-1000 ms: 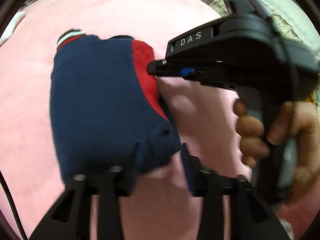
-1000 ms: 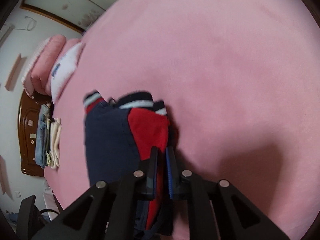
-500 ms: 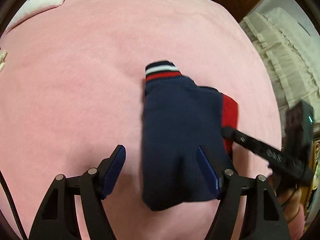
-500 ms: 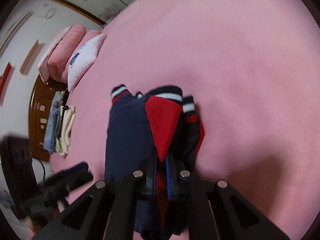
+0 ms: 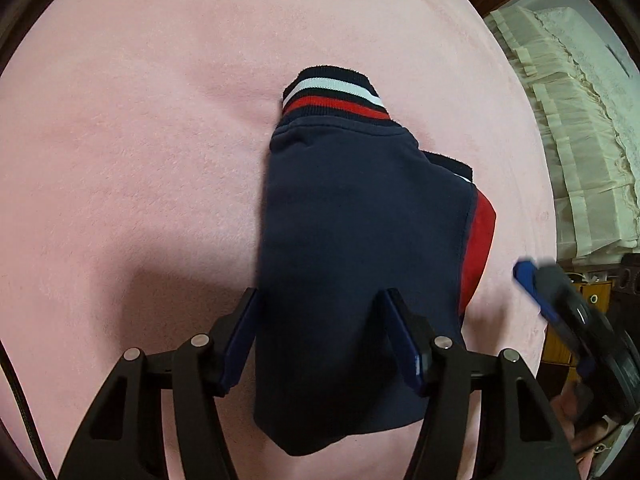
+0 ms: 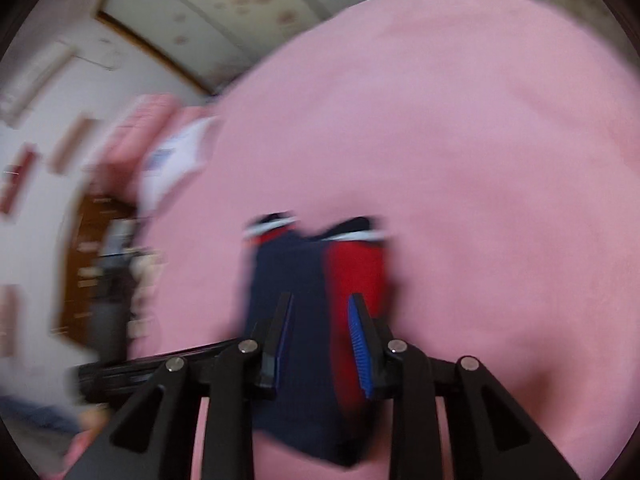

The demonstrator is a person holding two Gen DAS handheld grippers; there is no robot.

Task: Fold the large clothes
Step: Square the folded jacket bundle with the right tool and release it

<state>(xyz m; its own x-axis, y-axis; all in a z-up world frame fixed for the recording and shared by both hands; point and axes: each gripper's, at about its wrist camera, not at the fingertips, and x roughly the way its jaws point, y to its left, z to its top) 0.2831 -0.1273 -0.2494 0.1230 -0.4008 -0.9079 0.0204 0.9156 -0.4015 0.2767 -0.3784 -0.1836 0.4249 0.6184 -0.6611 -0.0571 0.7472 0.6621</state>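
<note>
Pink bed (image 5: 160, 128) carries the folded navy-and-red garment (image 5: 360, 220) mid-surface. Left claw (image 5: 320, 320) straddles its near end, jaws just closing, pads not pressing. Right claw (image 6: 320, 320) just opening, spread above it.

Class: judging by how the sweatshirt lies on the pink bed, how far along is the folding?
Done: the sweatshirt lies as a compact folded bundle on the bed. In hand: nothing; the right hand-held gripper, just opening, and the left hand-held gripper both stand open. Left: perhaps tidying.
</note>
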